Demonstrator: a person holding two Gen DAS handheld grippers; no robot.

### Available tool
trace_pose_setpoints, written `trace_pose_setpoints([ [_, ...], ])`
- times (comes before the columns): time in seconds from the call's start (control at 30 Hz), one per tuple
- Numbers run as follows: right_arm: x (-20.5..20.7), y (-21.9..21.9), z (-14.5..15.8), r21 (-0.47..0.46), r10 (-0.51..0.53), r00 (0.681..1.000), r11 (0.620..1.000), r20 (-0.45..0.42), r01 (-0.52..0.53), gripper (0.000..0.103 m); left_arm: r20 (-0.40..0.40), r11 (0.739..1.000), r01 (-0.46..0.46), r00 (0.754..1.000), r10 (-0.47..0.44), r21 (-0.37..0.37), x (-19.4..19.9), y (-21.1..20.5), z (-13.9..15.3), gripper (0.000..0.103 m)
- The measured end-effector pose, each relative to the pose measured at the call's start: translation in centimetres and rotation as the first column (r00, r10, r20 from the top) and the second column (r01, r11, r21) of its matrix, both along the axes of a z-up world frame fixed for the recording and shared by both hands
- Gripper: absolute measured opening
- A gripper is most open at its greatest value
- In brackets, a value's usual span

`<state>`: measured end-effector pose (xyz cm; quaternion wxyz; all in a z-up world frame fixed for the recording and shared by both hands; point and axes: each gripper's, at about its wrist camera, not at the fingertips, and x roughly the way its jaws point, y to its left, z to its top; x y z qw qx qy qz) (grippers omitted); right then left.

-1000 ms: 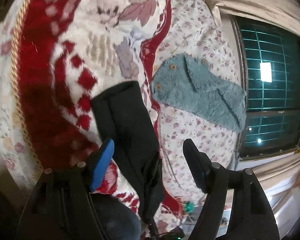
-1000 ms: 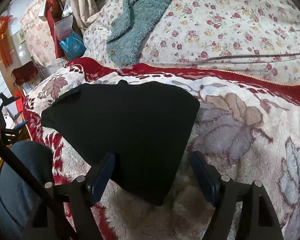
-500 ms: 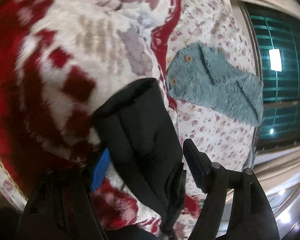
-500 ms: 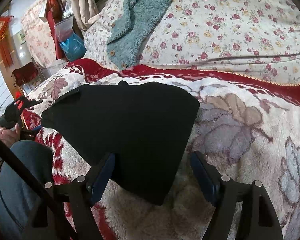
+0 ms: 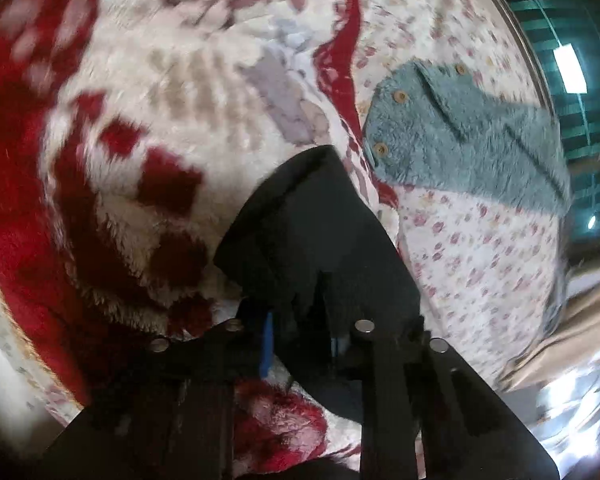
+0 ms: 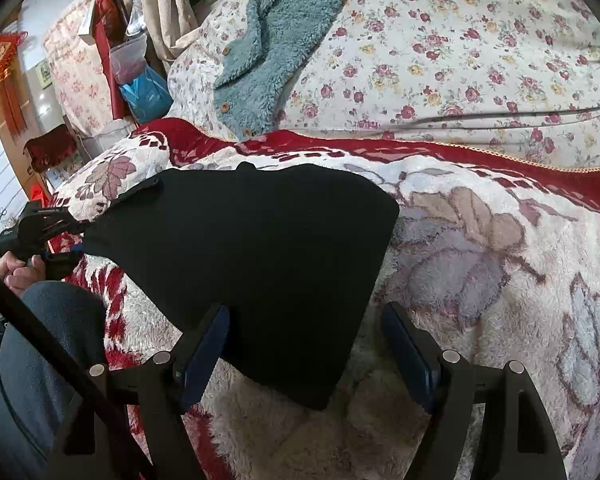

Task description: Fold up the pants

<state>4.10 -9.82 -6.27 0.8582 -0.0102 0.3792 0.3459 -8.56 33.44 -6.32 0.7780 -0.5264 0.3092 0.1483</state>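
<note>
The black pants (image 6: 252,264) lie folded flat on a red and white plush blanket (image 6: 480,280). In the left wrist view my left gripper (image 5: 304,340) is shut on the near end of the pants (image 5: 316,236), and its fingers are partly hidden by the cloth. The left gripper also shows in the right wrist view (image 6: 66,244) at the pants' left corner. My right gripper (image 6: 312,352) is open, its jaws wide apart on either side of the pants' near edge, with nothing between the pads.
A teal fleece garment (image 6: 276,48) lies on the floral bedsheet (image 6: 460,60) behind the blanket. It also shows in the left wrist view (image 5: 468,144). A window (image 5: 572,80) is at the right. My knee in jeans (image 6: 40,352) is at the left.
My left gripper has moved in on the end of the pants and shut on it. The right gripper and the flat part of the pants have not moved.
</note>
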Motion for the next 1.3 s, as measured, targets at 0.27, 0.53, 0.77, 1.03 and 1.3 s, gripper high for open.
trace_pose_setpoints([
  [0.27,3.0,0.6,3.3,-0.032,-0.006,0.971,0.999,-0.238,-0.002,0.069,-0.156,0.741,0.161,0.985,-0.077,0.652,2.1,-8.7,8.3,0.016],
  [0.53,8.9,9.2,12.0,0.178,0.173,0.91,0.978,-0.377,-0.111,0.069,-0.256,0.26,0.277,0.96,-0.112,0.925,3.4,-18.3,9.4,0.016],
  [0.77,12.2,19.7,14.0,0.332,0.373,0.76,0.918,-0.532,-0.218,0.069,-0.299,0.025,0.306,0.941,-0.16,0.952,3.4,-22.3,8.7,0.017],
  [1.03,10.7,23.0,13.8,0.163,0.381,0.786,0.924,-0.487,-0.346,0.069,-0.346,-0.196,0.31,0.918,-0.192,0.93,2.9,-26.0,7.8,0.017],
  [1.3,11.0,18.0,13.1,0.059,0.376,0.827,0.92,-0.419,-0.388,0.011,-0.44,-0.35,0.349,0.869,-0.226,0.869,3.0,-31.5,7.8,0.017],
])
